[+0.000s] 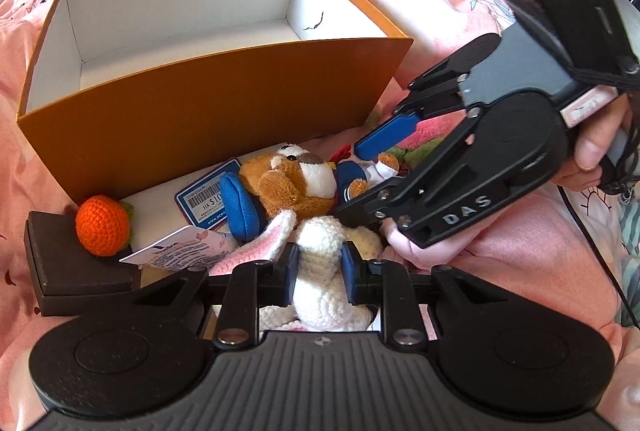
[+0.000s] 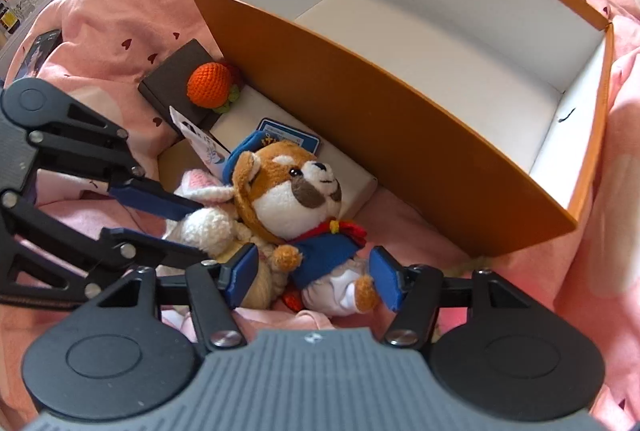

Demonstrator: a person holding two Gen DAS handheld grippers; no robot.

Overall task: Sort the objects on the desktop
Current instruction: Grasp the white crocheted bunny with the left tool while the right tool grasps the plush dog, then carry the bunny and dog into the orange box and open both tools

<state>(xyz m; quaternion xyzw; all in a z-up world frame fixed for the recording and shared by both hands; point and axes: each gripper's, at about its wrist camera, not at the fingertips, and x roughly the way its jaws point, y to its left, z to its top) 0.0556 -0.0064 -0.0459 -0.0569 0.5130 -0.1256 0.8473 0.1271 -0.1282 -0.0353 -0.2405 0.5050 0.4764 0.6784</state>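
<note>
Beside the orange box [image 1: 224, 99], the left claw [image 1: 318, 271] clenches a fluffy white crocheted bunny [image 1: 320, 287]; the right claw [image 2: 316, 277] straddles, released, a brown-and-white plush dog [image 2: 296, 195] in blue.

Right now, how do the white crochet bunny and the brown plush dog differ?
The white crochet bunny is knitted yarn with pink ears; the brown plush dog is furry fabric with a blue outfit and red scarf. The left gripper pinches the bunny. The right gripper straddles the dog's lower body, its jaws wider and not plainly pressing. Both lie on the pink bedding beside the empty orange box.
</note>
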